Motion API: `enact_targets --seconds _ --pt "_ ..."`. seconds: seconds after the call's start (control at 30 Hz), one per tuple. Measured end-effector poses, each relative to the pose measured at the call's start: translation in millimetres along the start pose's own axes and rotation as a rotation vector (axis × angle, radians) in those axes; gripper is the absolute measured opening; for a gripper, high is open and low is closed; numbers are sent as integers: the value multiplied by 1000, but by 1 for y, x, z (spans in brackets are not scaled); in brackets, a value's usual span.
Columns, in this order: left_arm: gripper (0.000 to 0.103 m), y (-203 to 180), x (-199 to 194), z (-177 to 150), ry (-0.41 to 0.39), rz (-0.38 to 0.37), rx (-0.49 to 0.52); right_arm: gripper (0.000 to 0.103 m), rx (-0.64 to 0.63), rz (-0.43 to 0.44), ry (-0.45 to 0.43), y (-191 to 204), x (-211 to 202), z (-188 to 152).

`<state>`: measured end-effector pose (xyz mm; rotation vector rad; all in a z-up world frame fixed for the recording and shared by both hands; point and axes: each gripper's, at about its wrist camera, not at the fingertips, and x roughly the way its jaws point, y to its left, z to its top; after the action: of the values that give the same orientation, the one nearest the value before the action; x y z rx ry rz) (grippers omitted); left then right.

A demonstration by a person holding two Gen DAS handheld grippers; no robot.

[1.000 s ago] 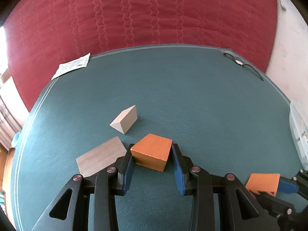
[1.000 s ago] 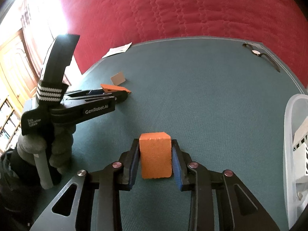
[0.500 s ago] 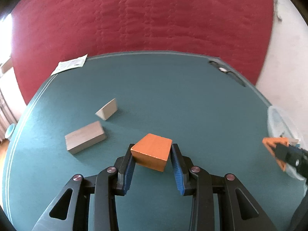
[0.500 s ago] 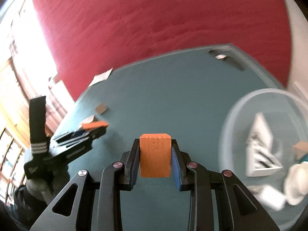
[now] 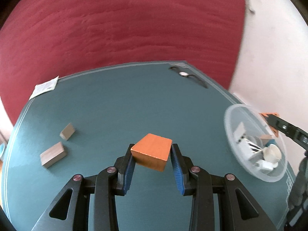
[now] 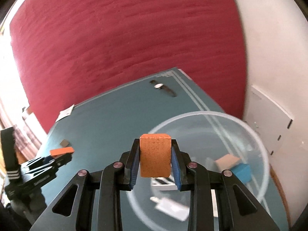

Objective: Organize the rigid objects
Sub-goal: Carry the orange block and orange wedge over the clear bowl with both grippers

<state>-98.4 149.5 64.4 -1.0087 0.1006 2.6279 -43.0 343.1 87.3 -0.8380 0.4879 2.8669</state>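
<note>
Item: two stiff, light-looking orange blocks; I hold one (image 5: 152,155) clamped flat-sided in left gripper (image 5: 152,160), the other (image 6: 155,155) clamped in right gripper (image 6: 155,160) above the clear bowl (image 6: 258,140).

The bench (image 5: 119,104) has a matt teal cloth. The orange block (image 5: 152,153) is smooth painted wood. The bowl (image 6: 256,134) is clear plastic.

Open teal desk (image 5: 134,100) stretches ahead, broken only by two pale wooden blocks (image 5: 53,154) at left, a paper slip (image 5: 45,86) and a wristwatch (image 5: 184,74) at the far edge. A clear plastic bowl (image 6: 256,140), partly filled, blocks the right side.
</note>
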Motion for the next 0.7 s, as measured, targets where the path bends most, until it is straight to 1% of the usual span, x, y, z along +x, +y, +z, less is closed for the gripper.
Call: enact_targets --seconds 0.27,0.43,0.7 --pt "38 -35 -3 9 -7 -78 82 31 27 -72 -11 -23 1 3" --pt "38 -47 -2 13 4 -109 100 31 67 -111 -19 -43 -1 3" --pt "38 -73 -4 21 0 -172 148 32 99 -157 -26 -58 2 3"
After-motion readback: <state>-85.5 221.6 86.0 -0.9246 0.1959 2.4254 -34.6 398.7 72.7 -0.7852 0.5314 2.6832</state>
